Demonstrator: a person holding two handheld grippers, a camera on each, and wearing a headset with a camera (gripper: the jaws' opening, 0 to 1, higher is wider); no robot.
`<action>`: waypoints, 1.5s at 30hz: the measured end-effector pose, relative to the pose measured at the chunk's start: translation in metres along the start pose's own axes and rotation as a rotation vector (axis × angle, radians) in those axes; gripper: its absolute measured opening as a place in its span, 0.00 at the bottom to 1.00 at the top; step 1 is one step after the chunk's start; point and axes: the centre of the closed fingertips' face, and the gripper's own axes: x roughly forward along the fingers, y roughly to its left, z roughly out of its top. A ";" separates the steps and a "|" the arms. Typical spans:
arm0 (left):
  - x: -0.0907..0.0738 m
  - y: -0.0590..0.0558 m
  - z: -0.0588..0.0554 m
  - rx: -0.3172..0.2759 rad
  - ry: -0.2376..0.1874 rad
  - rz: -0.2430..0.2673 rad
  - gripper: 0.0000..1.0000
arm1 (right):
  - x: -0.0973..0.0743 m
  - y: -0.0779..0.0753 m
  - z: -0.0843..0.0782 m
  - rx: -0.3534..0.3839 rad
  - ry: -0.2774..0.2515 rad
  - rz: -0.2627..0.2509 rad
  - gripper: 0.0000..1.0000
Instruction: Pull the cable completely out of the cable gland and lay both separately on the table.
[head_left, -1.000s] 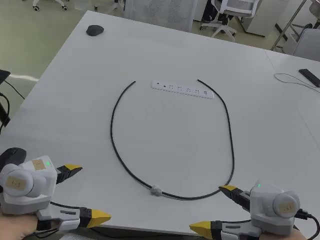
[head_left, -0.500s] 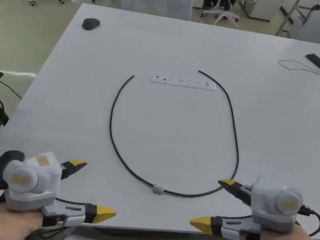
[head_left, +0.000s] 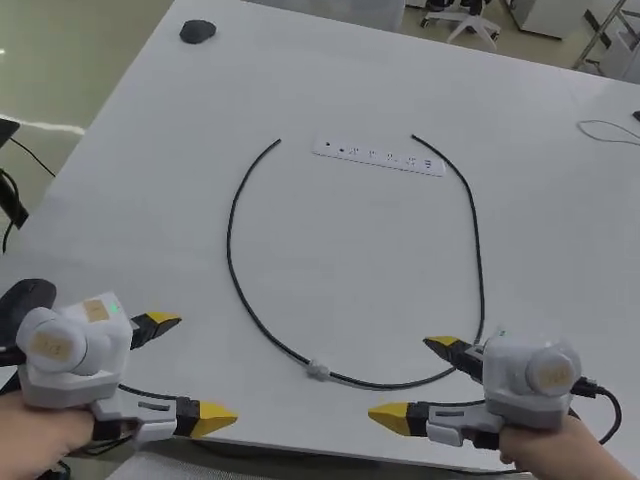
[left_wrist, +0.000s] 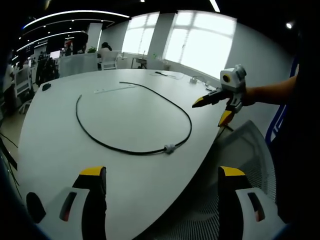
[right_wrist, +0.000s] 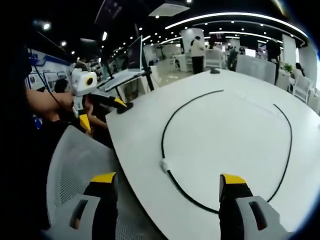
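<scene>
Cable (head_left: 232, 230) lies in a big loop on the white table (head_left: 340, 260). It runs right through the small pale cable gland (head_left: 317, 370), so nothing is pulled out yet. The gland sits at the near end of the loop, close to the table edge. My left tongs (head_left: 198, 367) hang to the left of the gland, wide open, holding nothing. My right tongs (head_left: 405, 378) hang to the right of the gland, wide open and empty too. I think the whole job is left: grab, pull, lay both down apart.
</scene>
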 end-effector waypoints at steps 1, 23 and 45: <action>0.001 -0.001 -0.002 0.001 0.004 -0.004 0.92 | 0.004 -0.002 0.001 -0.016 0.012 -0.002 0.82; 0.006 0.004 -0.016 -0.012 0.006 0.006 0.91 | 0.071 -0.004 -0.020 -0.130 0.245 0.078 0.58; 0.006 0.010 -0.022 -0.030 0.016 0.001 0.87 | 0.110 0.000 -0.041 -0.175 0.349 0.139 0.28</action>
